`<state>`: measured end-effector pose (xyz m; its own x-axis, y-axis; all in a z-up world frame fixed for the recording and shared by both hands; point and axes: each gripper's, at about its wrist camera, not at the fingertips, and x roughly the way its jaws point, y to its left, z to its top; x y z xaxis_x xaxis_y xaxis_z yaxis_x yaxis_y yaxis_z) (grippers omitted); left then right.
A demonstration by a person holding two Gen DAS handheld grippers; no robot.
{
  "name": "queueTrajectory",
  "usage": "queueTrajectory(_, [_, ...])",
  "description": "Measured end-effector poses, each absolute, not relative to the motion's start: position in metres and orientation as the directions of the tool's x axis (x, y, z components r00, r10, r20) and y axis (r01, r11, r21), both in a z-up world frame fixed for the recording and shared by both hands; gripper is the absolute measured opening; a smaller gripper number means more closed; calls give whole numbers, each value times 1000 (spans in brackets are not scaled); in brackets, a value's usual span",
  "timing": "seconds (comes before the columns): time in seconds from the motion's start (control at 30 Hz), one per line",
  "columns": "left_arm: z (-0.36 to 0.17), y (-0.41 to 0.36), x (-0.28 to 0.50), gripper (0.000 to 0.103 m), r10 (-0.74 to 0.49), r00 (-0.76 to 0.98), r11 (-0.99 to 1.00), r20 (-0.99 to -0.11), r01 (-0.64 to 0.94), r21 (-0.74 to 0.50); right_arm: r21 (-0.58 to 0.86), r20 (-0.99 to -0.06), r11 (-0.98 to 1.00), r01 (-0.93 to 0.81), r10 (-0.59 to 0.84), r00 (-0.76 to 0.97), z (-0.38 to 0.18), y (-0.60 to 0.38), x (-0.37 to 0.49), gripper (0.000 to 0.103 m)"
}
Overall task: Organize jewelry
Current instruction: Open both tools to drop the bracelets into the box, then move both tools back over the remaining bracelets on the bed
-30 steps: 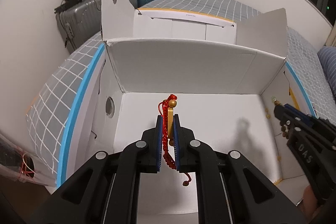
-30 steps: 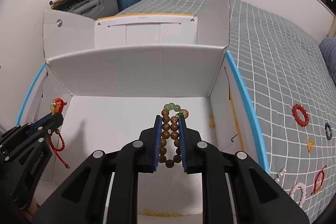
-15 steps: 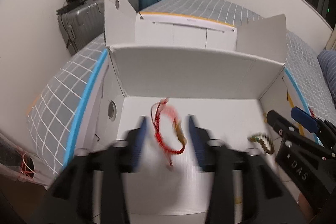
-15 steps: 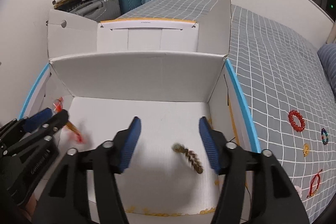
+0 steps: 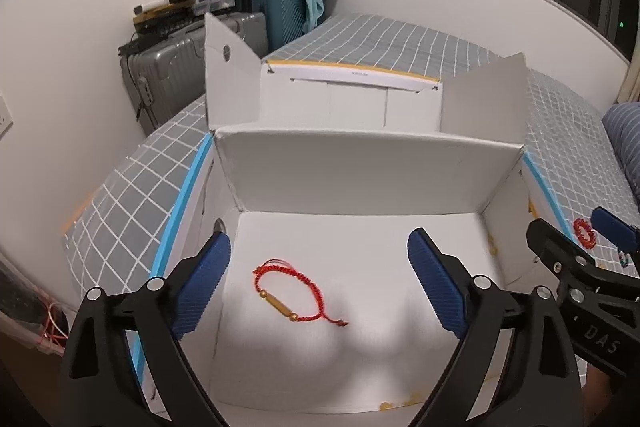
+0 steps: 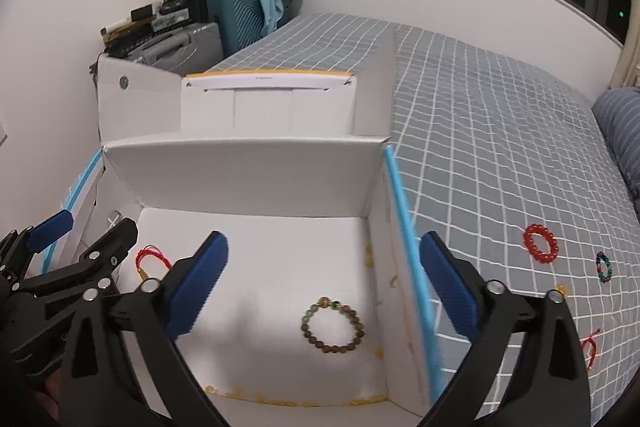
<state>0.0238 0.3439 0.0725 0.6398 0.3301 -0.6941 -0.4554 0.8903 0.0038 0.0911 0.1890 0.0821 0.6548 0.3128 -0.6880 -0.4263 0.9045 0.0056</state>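
Observation:
A white cardboard box [image 5: 360,179] stands open on the bed. A red cord bracelet with a gold tube [image 5: 294,297] lies on its floor, left of centre; it also shows in the right wrist view [image 6: 146,259]. A brown bead bracelet [image 6: 333,325] lies on the box floor at the right. My left gripper [image 5: 320,287] is open and empty above the red bracelet. My right gripper [image 6: 324,289] is open and empty above the bead bracelet. Each gripper shows at the edge of the other's view.
More bracelets lie on the grey checked bedspread right of the box: a red bead one [image 6: 541,243], a dark multicoloured one [image 6: 604,267] and a red cord one [image 6: 590,345]. Suitcases [image 5: 192,67] stand against the far wall. The box flaps stand up.
Both grippers opened and let go: the red cord bracelet and the brown bead bracelet fell onto the box floor. Both grippers rose and drew back a little.

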Motion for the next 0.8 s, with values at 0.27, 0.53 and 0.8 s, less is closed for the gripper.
queueTrajectory(0.27, [84, 310, 33, 97, 303, 682, 909, -666, -416, -12, 9, -663, 924, -383, 292, 689, 94, 142, 92, 95])
queueTrajectory(0.53, [93, 260, 50, 97, 240, 723, 942, -648, -334, -25, -3, -641, 957, -291, 222, 735, 106, 80, 95, 95])
queueTrajectory(0.8, [95, 196, 73, 97, 166, 751, 974, -639, -226, -13, -17, -630, 982, -187, 134, 765, 107, 15, 100, 95])
